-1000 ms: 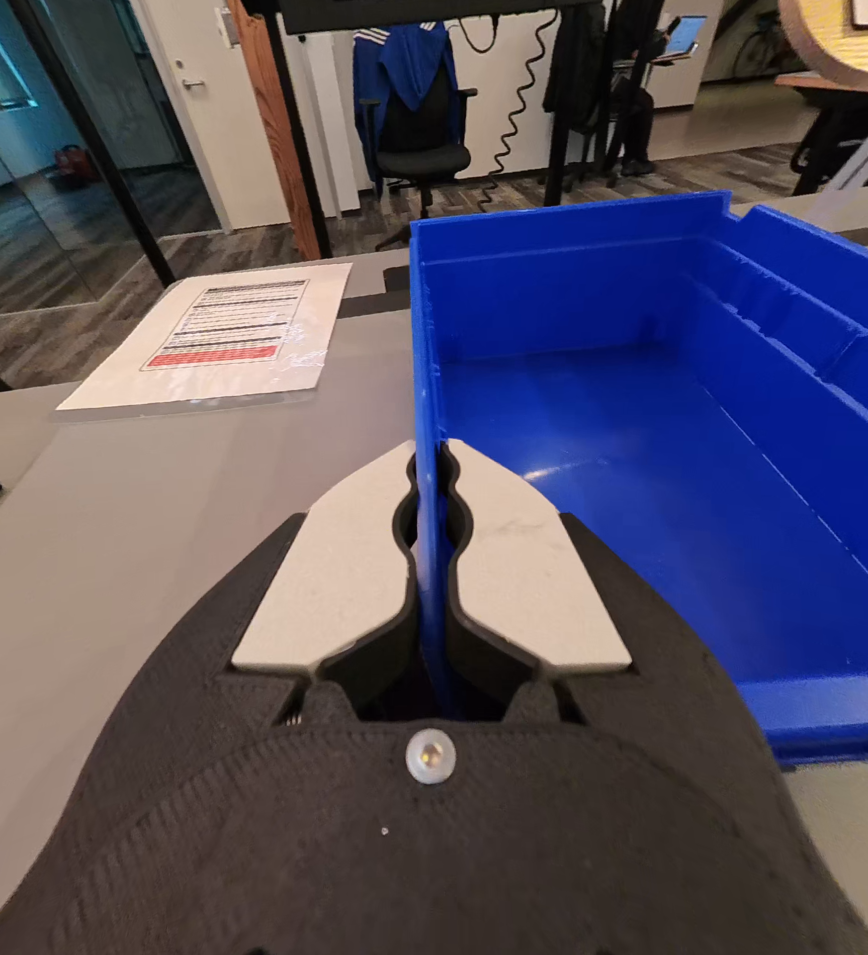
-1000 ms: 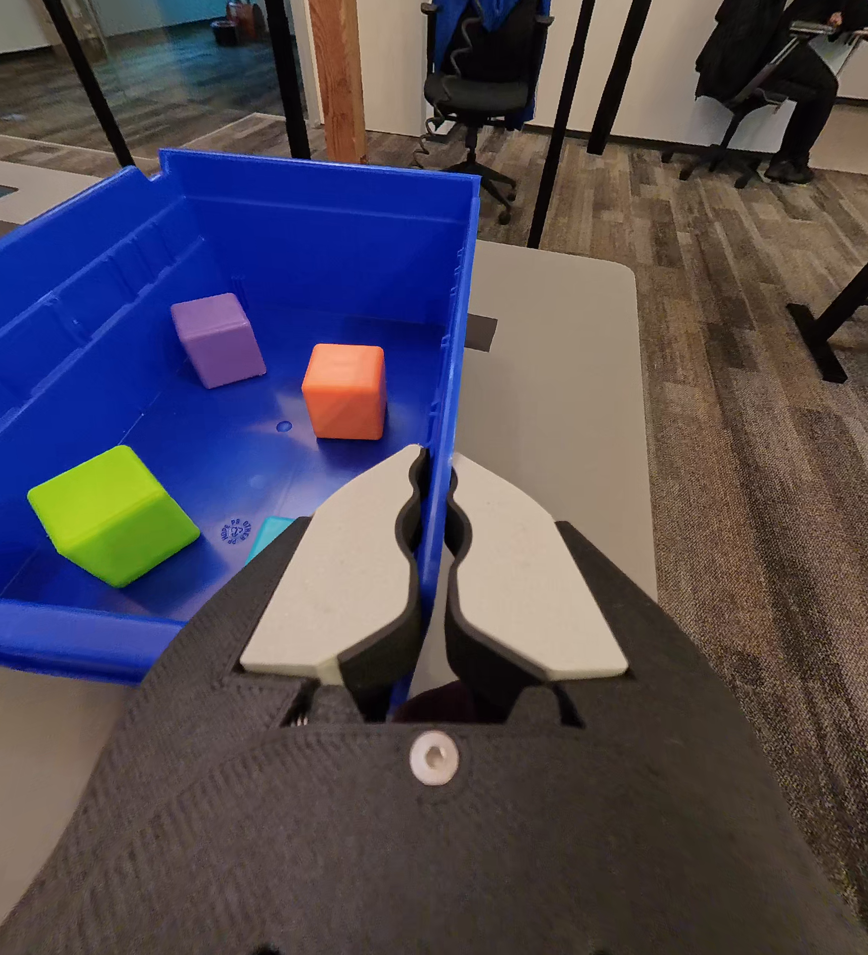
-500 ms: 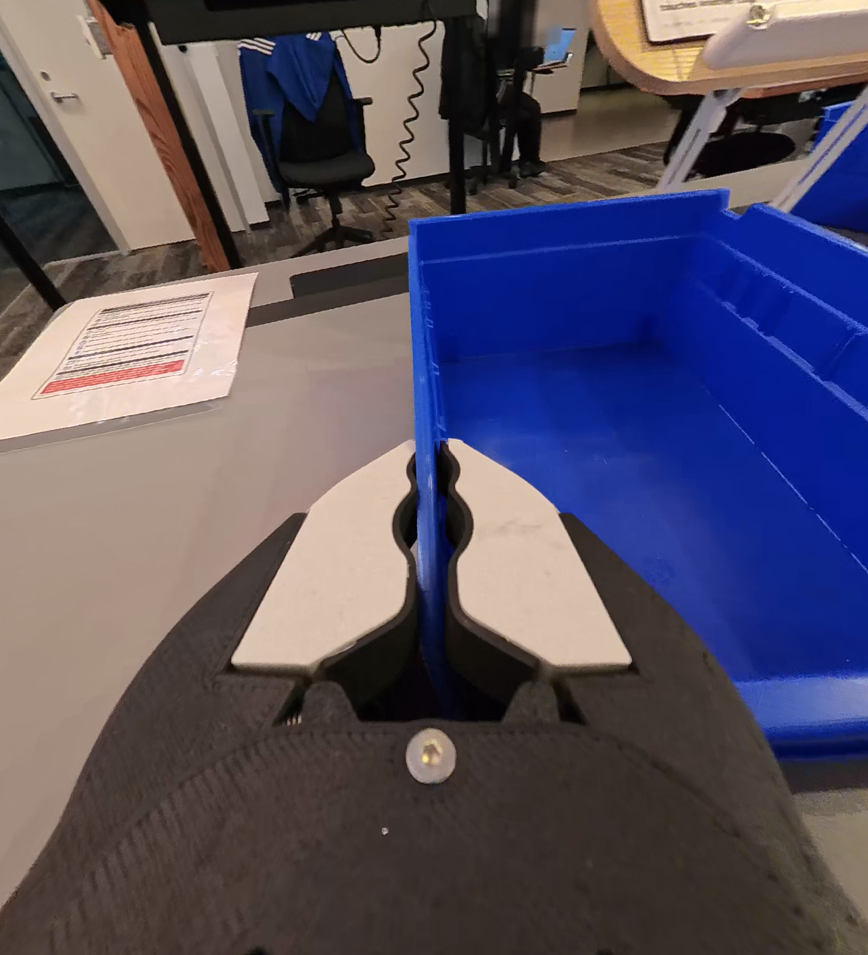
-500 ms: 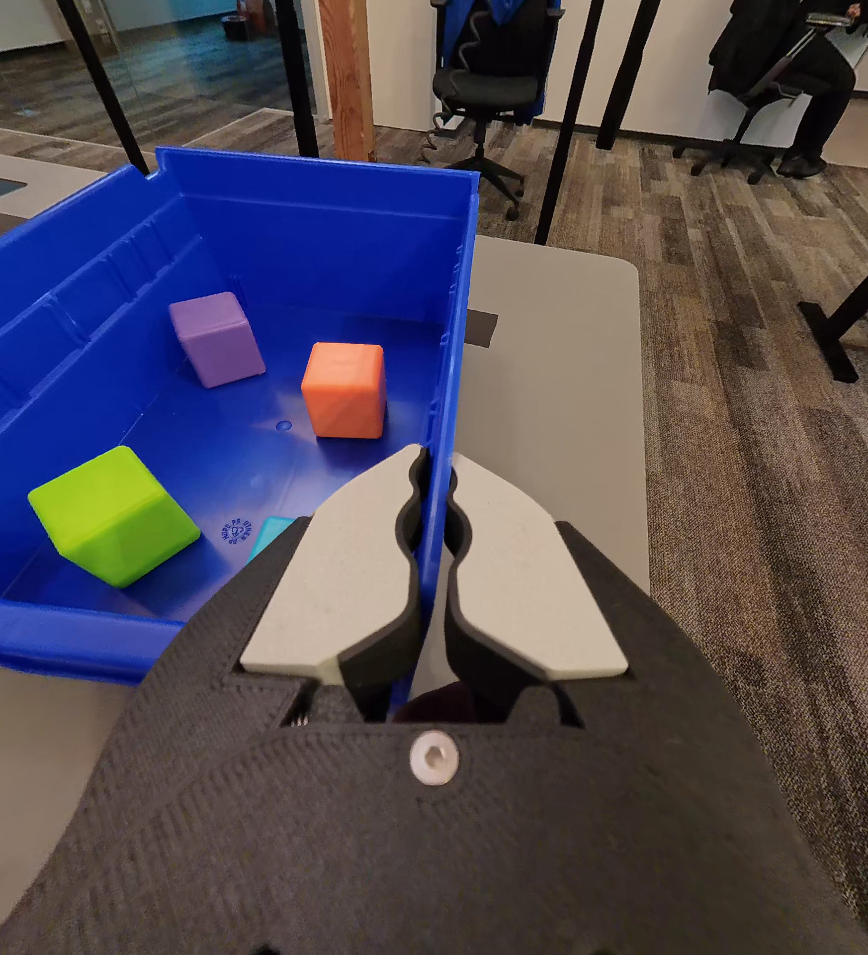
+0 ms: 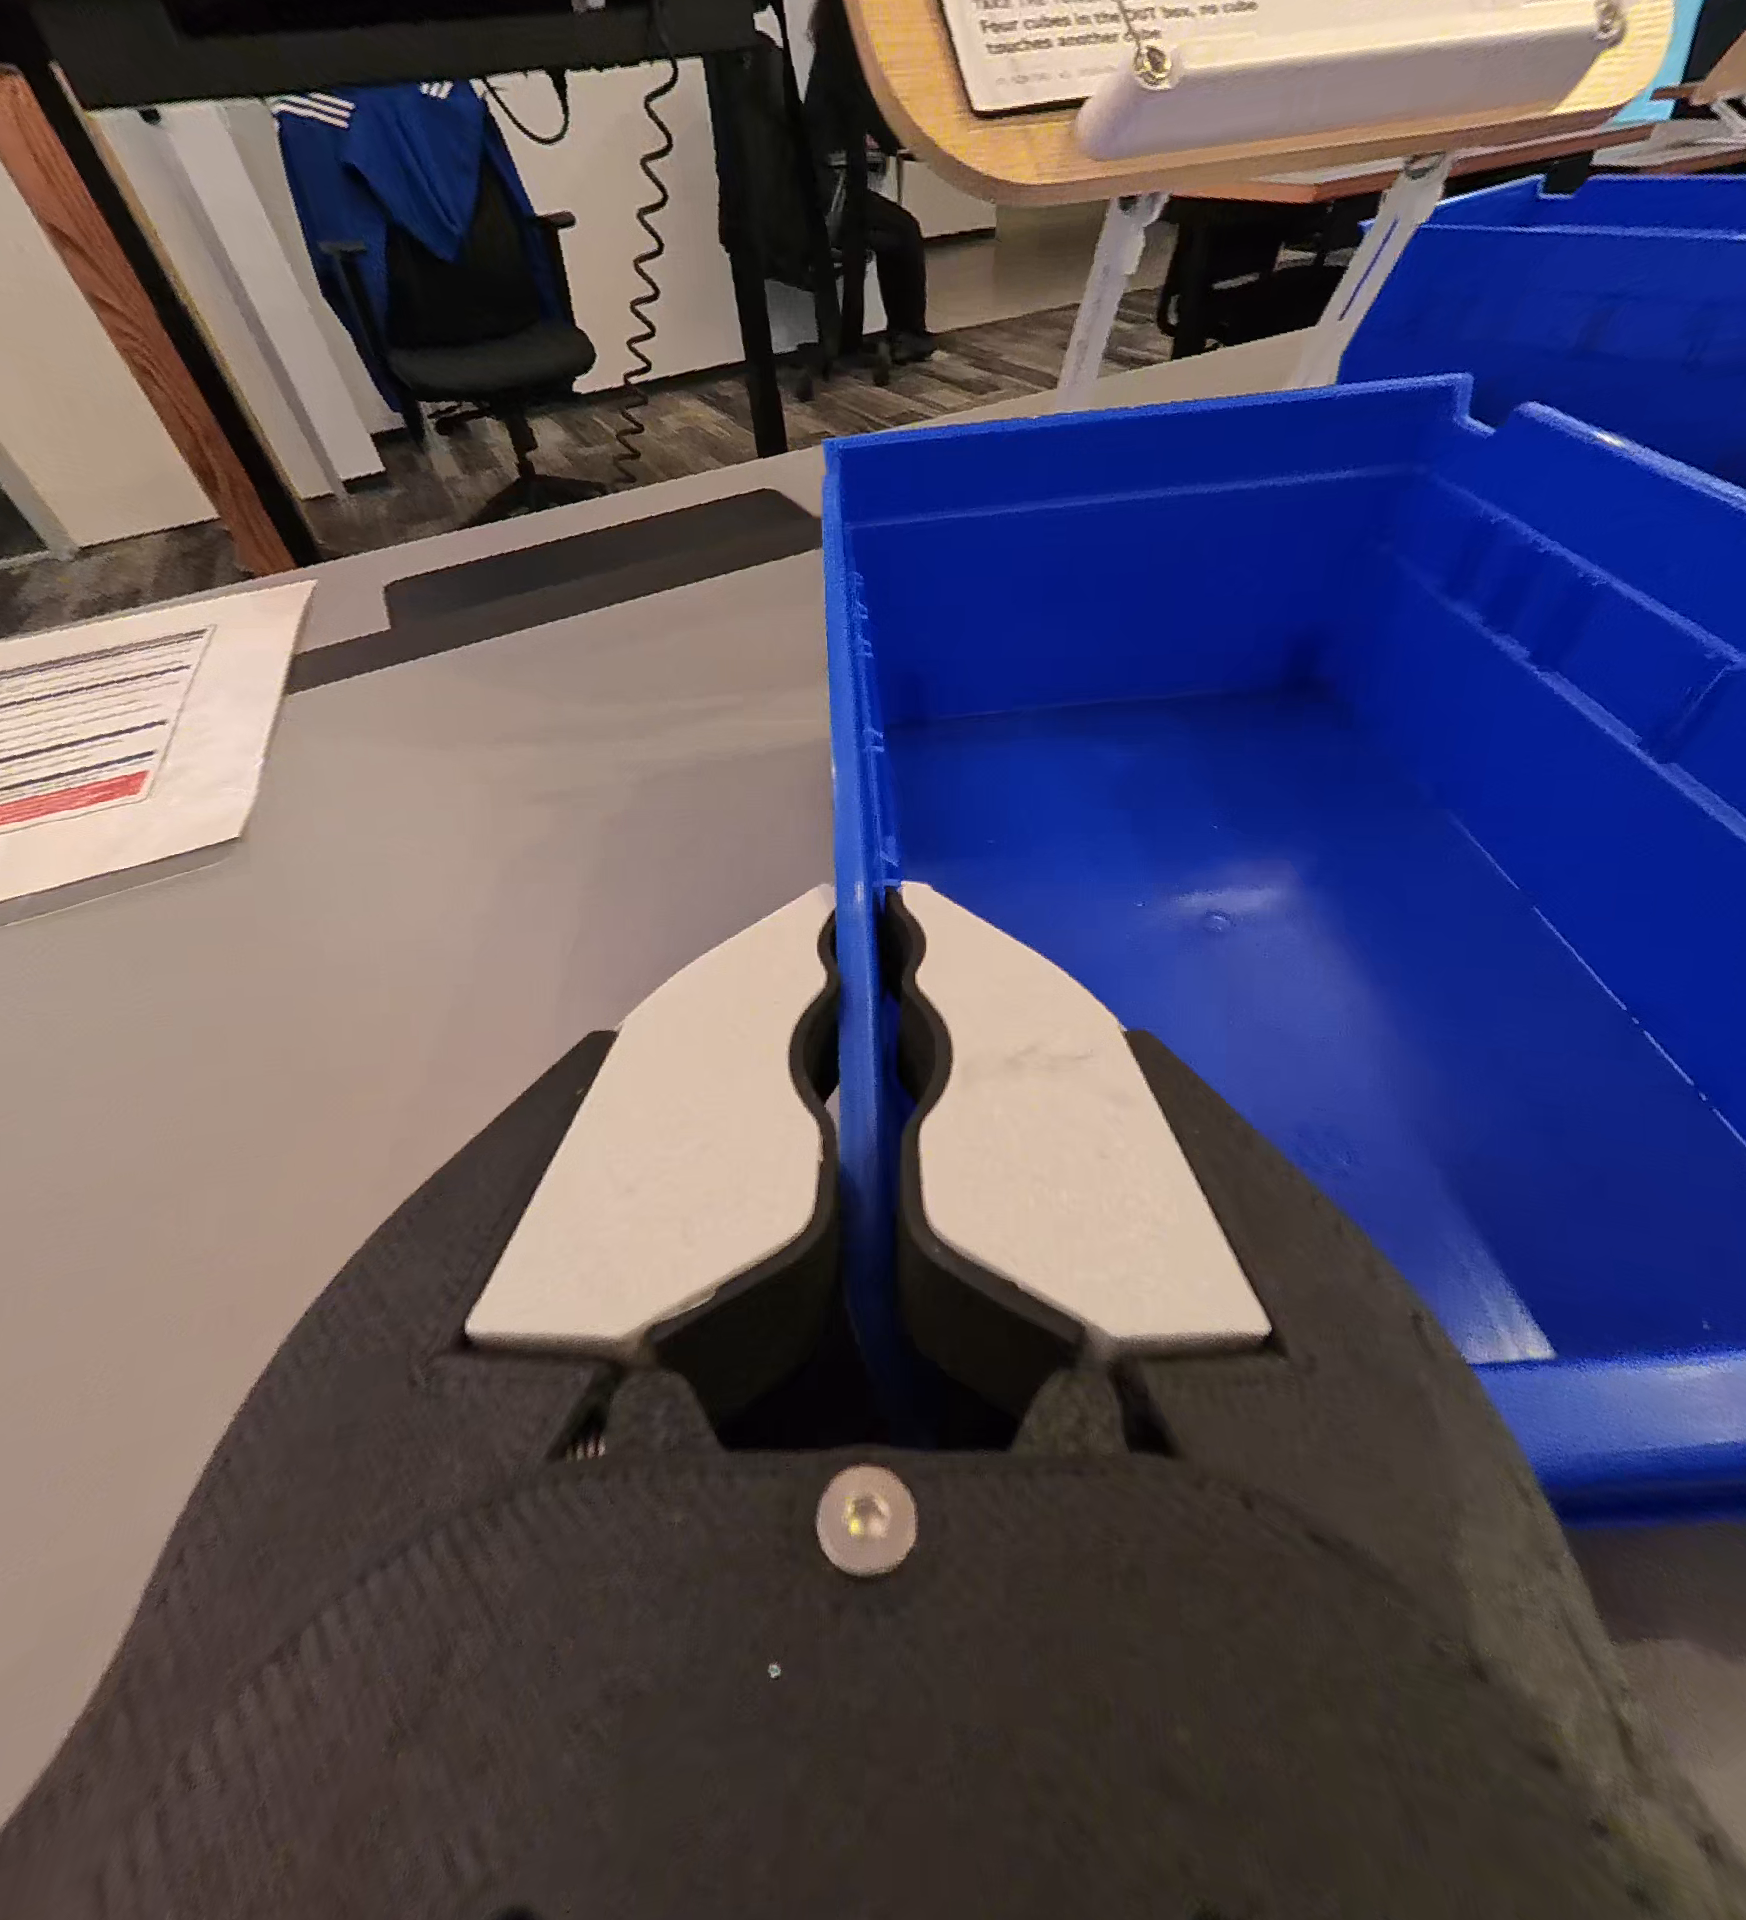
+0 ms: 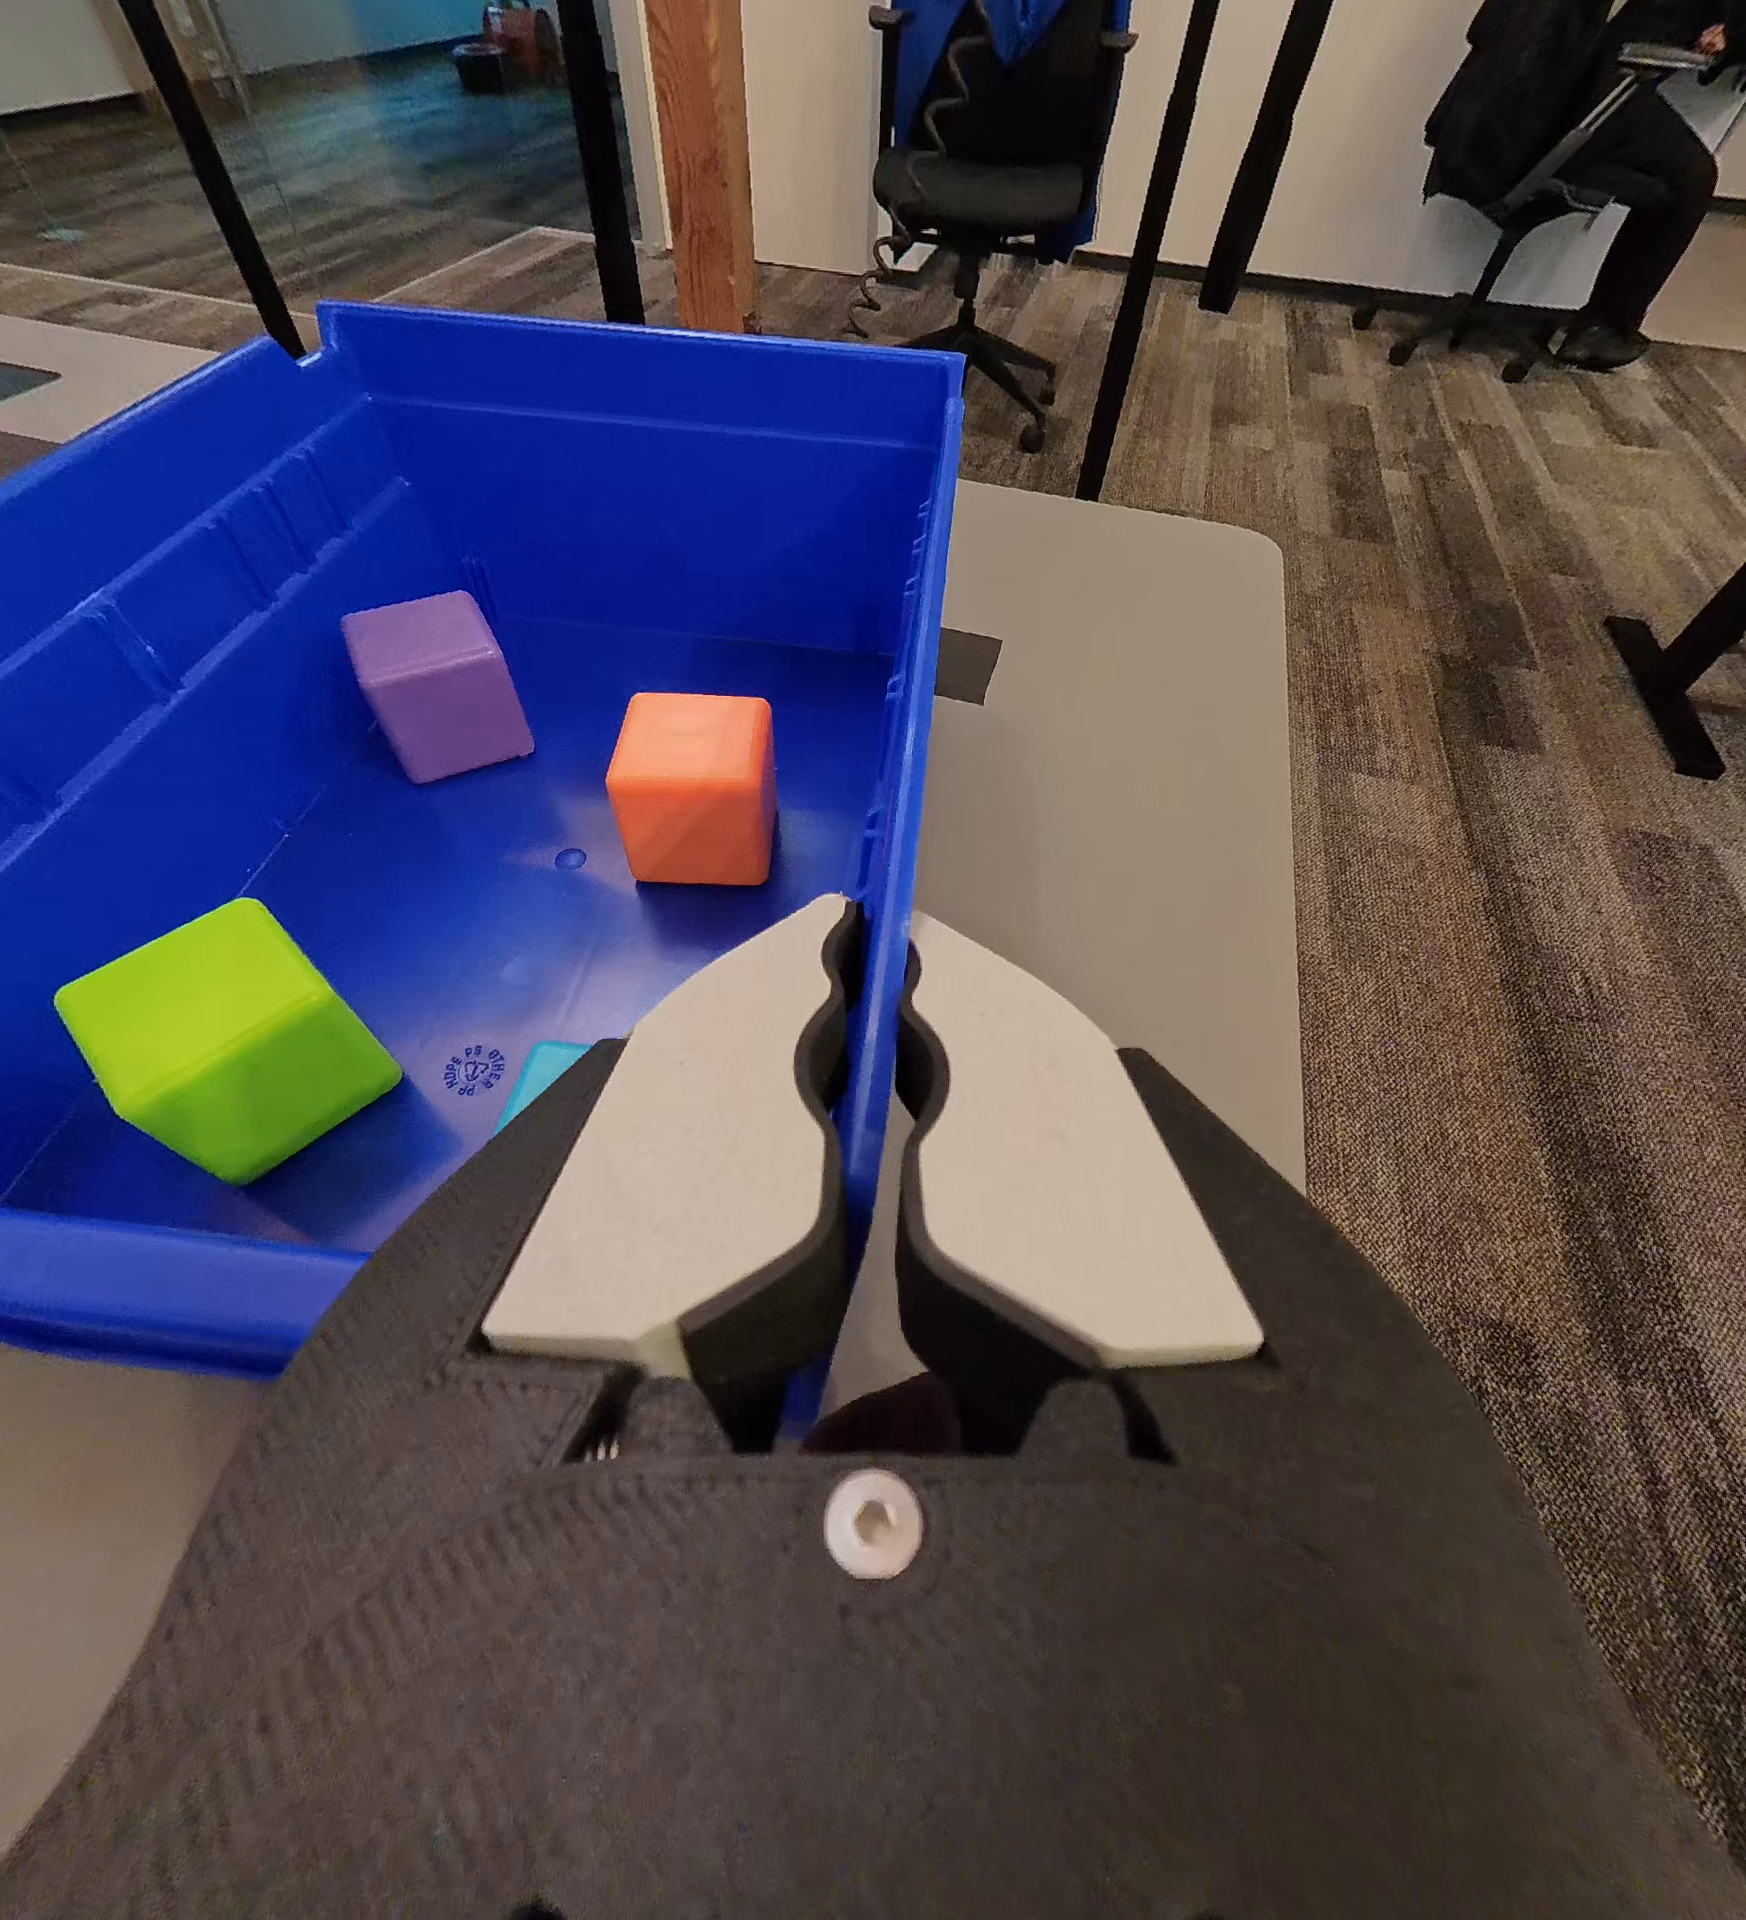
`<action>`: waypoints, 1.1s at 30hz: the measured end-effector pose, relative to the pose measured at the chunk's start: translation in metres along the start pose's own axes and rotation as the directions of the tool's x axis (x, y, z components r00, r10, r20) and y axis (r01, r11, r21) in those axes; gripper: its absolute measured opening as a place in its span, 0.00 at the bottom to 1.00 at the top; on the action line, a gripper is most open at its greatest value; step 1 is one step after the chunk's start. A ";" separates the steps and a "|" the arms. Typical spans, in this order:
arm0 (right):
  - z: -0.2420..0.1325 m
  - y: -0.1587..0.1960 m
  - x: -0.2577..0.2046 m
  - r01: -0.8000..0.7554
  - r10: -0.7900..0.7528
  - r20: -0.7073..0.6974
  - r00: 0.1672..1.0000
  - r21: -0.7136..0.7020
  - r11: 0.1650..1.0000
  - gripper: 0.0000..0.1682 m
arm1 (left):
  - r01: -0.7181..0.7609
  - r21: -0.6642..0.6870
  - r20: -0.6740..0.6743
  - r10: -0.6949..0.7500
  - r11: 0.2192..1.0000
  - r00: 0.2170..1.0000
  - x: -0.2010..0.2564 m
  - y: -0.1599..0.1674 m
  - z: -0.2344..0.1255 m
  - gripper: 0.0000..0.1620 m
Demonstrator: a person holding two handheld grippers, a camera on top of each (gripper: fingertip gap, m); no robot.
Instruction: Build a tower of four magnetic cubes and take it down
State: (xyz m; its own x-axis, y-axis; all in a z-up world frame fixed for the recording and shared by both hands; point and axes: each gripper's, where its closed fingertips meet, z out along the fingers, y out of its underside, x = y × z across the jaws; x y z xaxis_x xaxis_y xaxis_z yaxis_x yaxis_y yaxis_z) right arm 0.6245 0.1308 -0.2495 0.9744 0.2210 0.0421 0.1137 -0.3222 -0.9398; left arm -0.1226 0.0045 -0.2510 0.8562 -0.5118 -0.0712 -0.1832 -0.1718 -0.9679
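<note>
My left gripper (image 5: 861, 904) is shut on the left wall of an empty blue bin (image 5: 1264, 582). My right gripper (image 6: 879, 920) is shut on the right wall of a second blue bin (image 6: 640, 436). That bin holds a purple cube (image 6: 433, 681), an orange cube (image 6: 692, 784), a green cube (image 6: 214, 1039) tilted on an edge, and a teal cube (image 6: 542, 1075) mostly hidden behind my gripper body. The cubes lie apart from each other.
Both bins stand on a grey table (image 5: 329, 987). A laminated sheet (image 5: 69, 748) lies at the table's left. Another blue bin (image 5: 1627, 301) shows at the back right of the left wrist view. The table's right edge (image 6: 1290, 831) drops to carpet. Across from one pair of fingers to the other is roughly 75 cm.
The left gripper has swung with its bin, so the sheet and background slid left and another blue bin came into view. The right gripper and its cubes have hardly moved.
</note>
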 end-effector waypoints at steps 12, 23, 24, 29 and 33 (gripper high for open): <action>0.000 0.000 0.000 -0.003 0.003 -0.003 1.000 0.002 1.000 0.02 | -0.014 0.003 -0.059 0.014 1.000 0.998 0.046 -0.006 0.010 0.03; -0.007 0.003 0.004 -0.015 0.015 0.010 1.000 -0.014 1.000 0.02 | -0.030 0.005 -0.087 0.030 1.000 0.996 0.084 -0.012 0.022 0.03; -0.008 0.004 0.004 -0.012 0.012 0.010 1.000 -0.015 1.000 0.02 | -0.031 0.006 -0.087 0.031 1.000 0.996 0.086 -0.012 0.023 0.03; -0.018 0.007 0.004 -0.016 0.016 0.013 1.000 -0.013 1.000 0.02 | -0.029 0.006 -0.095 0.029 1.000 0.995 0.095 -0.014 0.025 0.03; -0.026 0.010 0.004 -0.025 0.025 0.016 1.000 -0.005 1.000 0.01 | -0.032 0.006 -0.099 0.032 0.999 0.995 0.104 -0.015 0.029 0.03</action>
State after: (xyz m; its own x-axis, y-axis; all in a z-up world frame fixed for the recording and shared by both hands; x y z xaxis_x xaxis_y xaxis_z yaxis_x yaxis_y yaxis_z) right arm 0.6348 0.1050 -0.2497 0.9738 0.2272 0.0129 0.0901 -0.3328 -0.9387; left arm -0.0169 -0.0221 -0.2506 0.7975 -0.5982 -0.0780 -0.2072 -0.1502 -0.9667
